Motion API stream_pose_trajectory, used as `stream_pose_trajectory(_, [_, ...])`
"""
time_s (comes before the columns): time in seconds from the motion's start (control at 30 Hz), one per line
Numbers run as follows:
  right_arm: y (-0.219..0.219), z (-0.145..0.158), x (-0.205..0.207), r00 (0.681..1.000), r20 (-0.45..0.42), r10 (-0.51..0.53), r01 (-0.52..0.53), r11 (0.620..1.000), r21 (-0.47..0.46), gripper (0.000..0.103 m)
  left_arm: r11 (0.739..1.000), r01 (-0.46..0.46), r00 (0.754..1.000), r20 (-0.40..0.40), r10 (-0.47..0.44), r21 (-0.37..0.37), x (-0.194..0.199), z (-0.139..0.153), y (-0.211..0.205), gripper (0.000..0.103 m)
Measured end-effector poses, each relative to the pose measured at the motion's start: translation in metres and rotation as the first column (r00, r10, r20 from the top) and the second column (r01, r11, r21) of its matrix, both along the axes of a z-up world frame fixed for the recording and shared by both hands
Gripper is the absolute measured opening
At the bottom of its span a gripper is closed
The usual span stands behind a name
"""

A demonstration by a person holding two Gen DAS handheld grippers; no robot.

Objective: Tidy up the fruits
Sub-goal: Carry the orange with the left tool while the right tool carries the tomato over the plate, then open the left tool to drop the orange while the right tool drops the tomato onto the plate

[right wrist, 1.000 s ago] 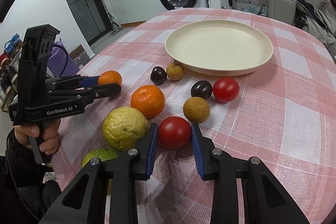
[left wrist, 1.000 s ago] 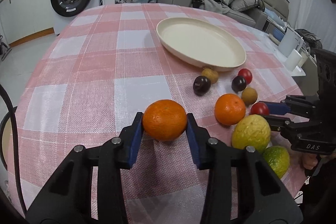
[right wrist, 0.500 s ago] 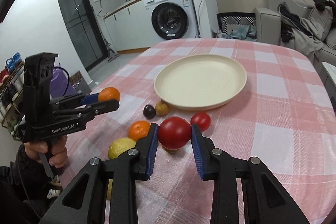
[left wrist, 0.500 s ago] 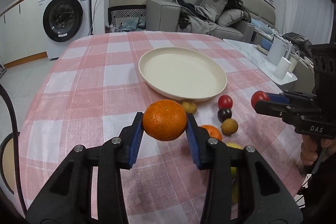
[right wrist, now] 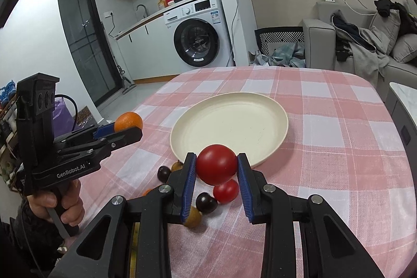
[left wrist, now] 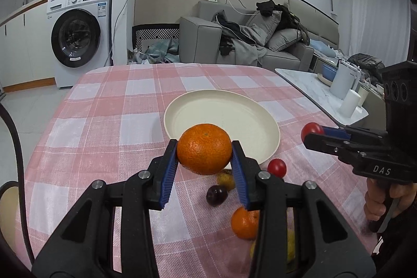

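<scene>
My left gripper (left wrist: 204, 149) is shut on an orange (left wrist: 204, 147), held in the air just short of the cream plate (left wrist: 234, 111). In the right wrist view that same gripper (right wrist: 129, 128) and orange (right wrist: 127, 121) appear at the left. My right gripper (right wrist: 216, 168) is shut on a red tomato (right wrist: 216, 167), raised above the near rim of the plate (right wrist: 229, 121). On the checked cloth below lie a second orange (left wrist: 243, 223), a small red tomato (right wrist: 226, 190), dark plums (left wrist: 216, 195) (right wrist: 206, 202) and brownish fruits (left wrist: 226, 180). A yellow fruit is mostly hidden behind the fingers.
The pink-and-white checked tablecloth (left wrist: 109, 127) covers the table. A marble side table with a white kettle (left wrist: 344, 81) stands at the right. A washing machine (right wrist: 198, 35) and a grey sofa (left wrist: 234, 41) stand beyond the table.
Both grippers have lifted off the table with their fruit and tilted up toward the plate. The remaining fruits now lie lower in both views, partly behind the fingers.
</scene>
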State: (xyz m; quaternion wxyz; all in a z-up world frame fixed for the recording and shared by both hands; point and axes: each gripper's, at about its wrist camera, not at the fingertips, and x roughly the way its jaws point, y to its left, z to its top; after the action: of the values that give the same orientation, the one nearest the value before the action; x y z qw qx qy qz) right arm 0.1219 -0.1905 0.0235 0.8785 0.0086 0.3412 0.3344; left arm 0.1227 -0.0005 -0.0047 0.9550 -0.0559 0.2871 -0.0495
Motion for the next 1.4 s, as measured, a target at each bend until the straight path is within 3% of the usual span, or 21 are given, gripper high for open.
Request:
stream_pose_trajectory(0.7, [0.017,-0.011,0.045,0.998,-0.047,-0.036,0.034,0.998,-0.046,0.032,0.999,0.03,0.999,-0.016,-0.03,0.019,0.059,-0.022,-0.01,0.037])
stream_pose_trajectory(1.0, [0.022,-0.028,0.057,0.993,-0.104,-0.051,0.044,0.997,-0.065,0.032,0.999,0.039,0.996,-0.075,-0.037,0.024,0.079,-0.036,-0.012,0.037])
stream_pose_trajectory(1.4, [0.026,-0.035,0.063,0.991,-0.099,-0.087,0.075,0.99,-0.12,0.033,0.998,0.052,0.992,-0.12,-0.046,0.042,0.097,-0.047,-0.02,0.037])
